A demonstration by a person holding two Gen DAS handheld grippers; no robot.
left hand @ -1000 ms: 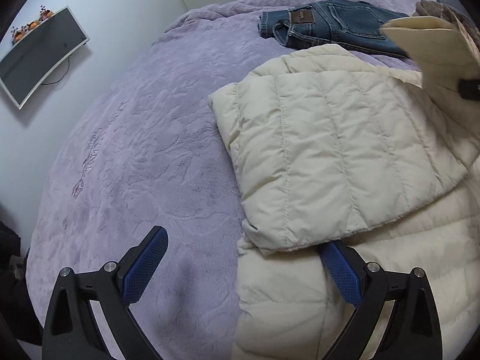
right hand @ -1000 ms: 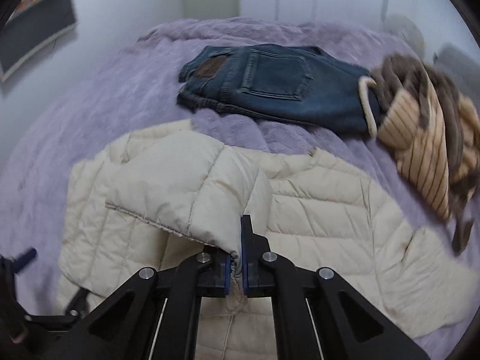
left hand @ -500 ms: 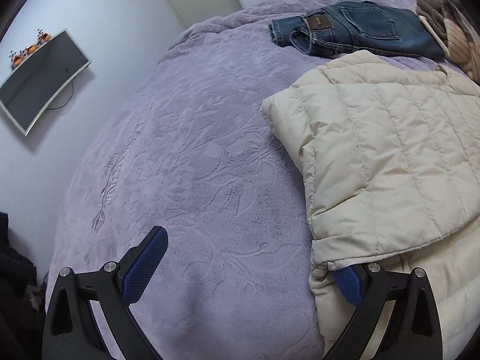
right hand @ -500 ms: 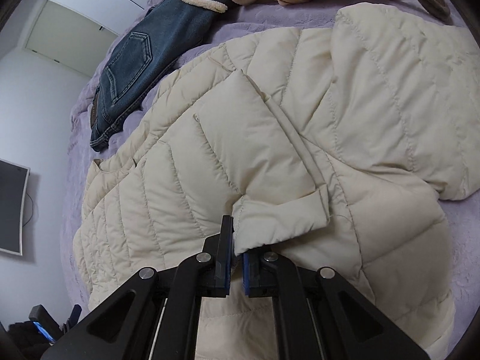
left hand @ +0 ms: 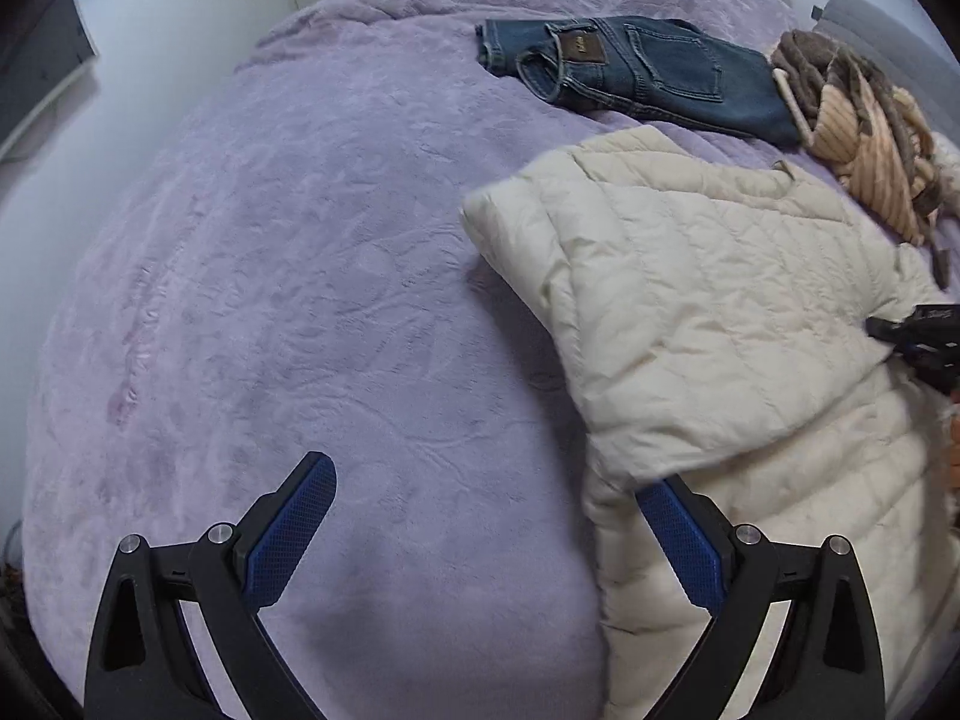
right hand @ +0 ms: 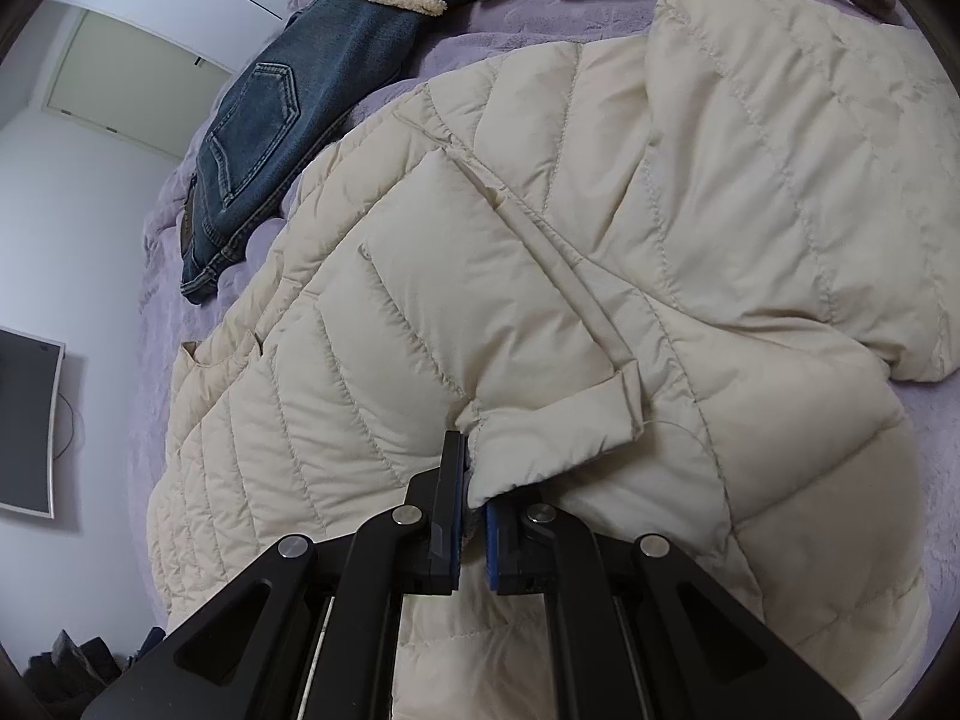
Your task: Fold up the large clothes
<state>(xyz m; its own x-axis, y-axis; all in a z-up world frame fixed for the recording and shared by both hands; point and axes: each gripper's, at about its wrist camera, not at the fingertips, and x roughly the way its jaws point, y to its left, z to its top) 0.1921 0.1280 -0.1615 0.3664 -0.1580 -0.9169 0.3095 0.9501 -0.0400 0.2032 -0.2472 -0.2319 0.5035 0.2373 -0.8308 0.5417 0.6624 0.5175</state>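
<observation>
My right hand-held gripper [right hand: 474, 516] is pinching the cuff of the cream puffer jacket [right hand: 540, 300], laying that sleeve flat across the body so the fold stays narrow. My left hand-held gripper [left hand: 480, 534] is spread, holding nothing, beside the jacket's folded edge. Jacket lies on the purple bed [left hand: 300, 300], jeans [left hand: 636, 69] nearer the far edge

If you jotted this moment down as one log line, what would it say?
task: fold jacket | right gripper: shut on cream puffer jacket sleeve cuff | left gripper: open, holding nothing | jeans: beyond jacket, on purple blanket
</observation>
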